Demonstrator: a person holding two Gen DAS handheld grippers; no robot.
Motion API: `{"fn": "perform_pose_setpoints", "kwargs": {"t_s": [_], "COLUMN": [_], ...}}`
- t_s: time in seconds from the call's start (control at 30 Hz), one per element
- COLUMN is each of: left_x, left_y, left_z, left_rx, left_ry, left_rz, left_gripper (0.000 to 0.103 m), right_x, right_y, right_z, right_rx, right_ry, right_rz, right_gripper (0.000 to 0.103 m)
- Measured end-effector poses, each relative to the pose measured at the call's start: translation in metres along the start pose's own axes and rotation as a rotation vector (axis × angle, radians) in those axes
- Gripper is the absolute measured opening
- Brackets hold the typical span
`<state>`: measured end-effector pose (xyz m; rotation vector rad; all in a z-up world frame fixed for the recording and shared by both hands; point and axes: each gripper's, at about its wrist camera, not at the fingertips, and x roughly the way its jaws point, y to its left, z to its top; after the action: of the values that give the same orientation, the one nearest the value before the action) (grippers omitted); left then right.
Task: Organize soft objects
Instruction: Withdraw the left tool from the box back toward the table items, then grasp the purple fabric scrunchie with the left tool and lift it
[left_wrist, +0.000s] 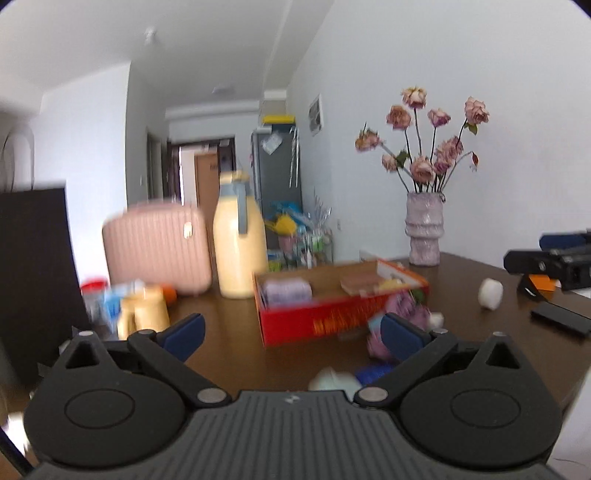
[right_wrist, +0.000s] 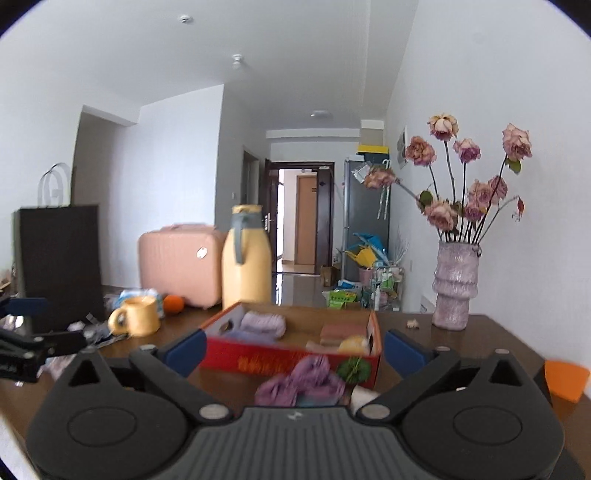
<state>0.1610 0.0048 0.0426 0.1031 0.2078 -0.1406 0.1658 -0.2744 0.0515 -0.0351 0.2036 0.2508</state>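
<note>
A red cardboard box (left_wrist: 314, 321) lies open on the brown table (left_wrist: 229, 354), with a purple knitted piece (left_wrist: 288, 291) and a brownish piece (left_wrist: 360, 282) inside. My left gripper (left_wrist: 291, 328) is open just short of the box, nothing between its blue pads. Purple soft pieces (left_wrist: 410, 310) lie at the box's right front, partly behind the right finger. In the right wrist view my right gripper (right_wrist: 294, 347) is also open, facing the box (right_wrist: 258, 360). A purple soft pile (right_wrist: 306, 380) and a green piece (right_wrist: 354, 369) lie before it.
A yellow flask (left_wrist: 240, 240), a pink case (left_wrist: 159, 247) and a yellow mug (left_wrist: 144, 314) stand left of the box. A vase of dried roses (left_wrist: 424, 232) stands at the back right. A white round thing (left_wrist: 490, 293) and a black flat thing (left_wrist: 561, 319) lie to the right.
</note>
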Motion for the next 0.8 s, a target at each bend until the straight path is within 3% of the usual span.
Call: {"fn": "perform_pose_setpoints", "kwargs": {"t_s": [0.13, 0.27, 0.37, 0.6, 0.8], "left_x": [-0.022, -0.026, -0.019, 0.005, 0.059], "left_y": [-0.002, -0.008, -0.009, -0.015, -0.035], "left_z": [-0.036, -0.061, -0.065, -0.058, -0.037], "left_rx": [-0.088, -0.101, -0.137, -0.164, -0.183], "left_ry": [0.082, 0.180, 0.222, 0.210, 0.218], "left_rz": [-0.033, -0.075, -0.105, -0.102, -0.169], "left_gripper": [0.103, 0.103, 0.103, 0.103, 0.102], "right_x": [-0.026, -0.028, -0.020, 0.009, 0.058], "right_y": [0.011, 0.018, 0.013, -0.012, -0.043], "right_z": [-0.047, -0.079, -0.077, -0.072, -0.061], "right_rx": [0.053, 0.040, 0.054, 0.153, 0.241], "right_ry": [0.063, 0.168, 0.161, 0.170, 0.193], "right_rz": [0.005, 0.019, -0.037, -0.049, -0.039], "right_gripper": [0.102, 0.102, 0.102, 0.099, 0.095]}}
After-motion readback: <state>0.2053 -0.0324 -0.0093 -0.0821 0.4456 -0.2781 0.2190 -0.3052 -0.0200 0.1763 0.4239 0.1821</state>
